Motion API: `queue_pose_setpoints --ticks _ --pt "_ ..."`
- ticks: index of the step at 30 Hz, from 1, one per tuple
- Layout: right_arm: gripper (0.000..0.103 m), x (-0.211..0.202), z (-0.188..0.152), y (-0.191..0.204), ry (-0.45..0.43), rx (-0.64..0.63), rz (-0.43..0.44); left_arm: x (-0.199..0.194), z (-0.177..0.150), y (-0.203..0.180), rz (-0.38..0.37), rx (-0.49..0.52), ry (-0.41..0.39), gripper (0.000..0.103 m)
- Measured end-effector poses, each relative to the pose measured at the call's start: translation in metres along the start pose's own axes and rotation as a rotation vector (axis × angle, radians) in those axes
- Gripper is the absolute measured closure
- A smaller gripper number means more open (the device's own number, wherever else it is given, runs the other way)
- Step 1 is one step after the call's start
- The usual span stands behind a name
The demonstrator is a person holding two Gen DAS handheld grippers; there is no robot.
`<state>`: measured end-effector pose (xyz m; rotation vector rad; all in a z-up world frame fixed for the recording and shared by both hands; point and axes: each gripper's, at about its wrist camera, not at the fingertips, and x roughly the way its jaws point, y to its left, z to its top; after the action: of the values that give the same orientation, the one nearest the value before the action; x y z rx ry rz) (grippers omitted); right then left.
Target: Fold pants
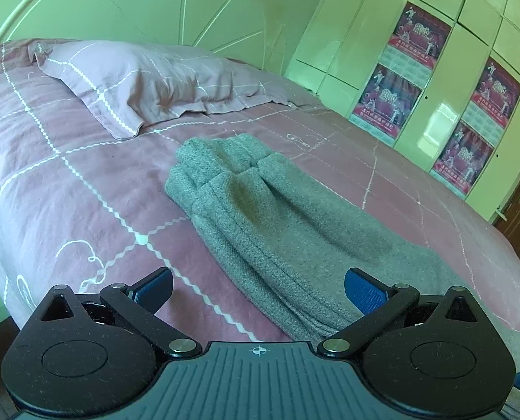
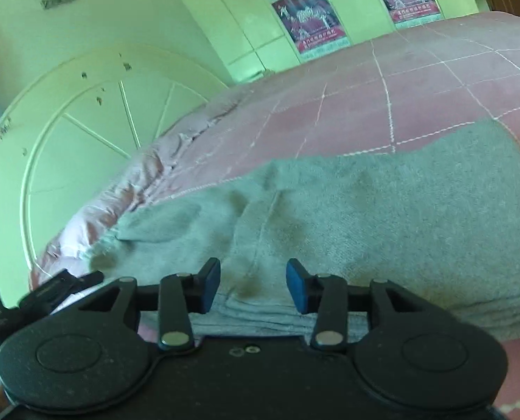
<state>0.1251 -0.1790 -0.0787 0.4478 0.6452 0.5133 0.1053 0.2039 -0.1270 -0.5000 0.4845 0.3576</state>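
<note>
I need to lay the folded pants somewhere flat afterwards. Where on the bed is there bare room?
Bare bedspread lies left of the gray pants, below the pillow. Another bare stretch runs between the pants and the wardrobe side. The near edge is crowded: both open tongs, left and right, hang over the pants.

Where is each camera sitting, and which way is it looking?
Left wrist: sits on the left gripper, looking along the bed at the grey pants and pillow; its blue fingers show, spread wide.
Right wrist: sits on the right gripper, low over the pants, facing the headboard; its fingers show, apart.
Both share pants, bed, headboard, postered wardrobe.
</note>
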Motion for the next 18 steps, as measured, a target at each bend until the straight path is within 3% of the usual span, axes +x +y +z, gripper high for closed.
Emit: queue_pose_setpoints --ticks 3,9,12,18 --pt "0.066 -0.036 -0.001 -0.035 -0.065 0.202 0.015 0.002 0.0 -0.004 -0.004 0.016 0.0 0.0" --pt "0.059 -0.098 -0.01 -0.096 -0.167 0.466 -0.006 0.002 -0.002 -0.015 -0.016 0.033 -0.008 0.0" --pt "0.059 -0.1 -0.009 -0.103 -0.178 0.471 -0.018 -0.006 -0.006 -0.039 -0.048 0.135 -0.029 0.0" --pt "0.06 -0.094 -0.014 -0.118 -0.2 0.581 0.003 -0.026 -0.03 -0.111 -0.173 0.441 -0.03 0.0"
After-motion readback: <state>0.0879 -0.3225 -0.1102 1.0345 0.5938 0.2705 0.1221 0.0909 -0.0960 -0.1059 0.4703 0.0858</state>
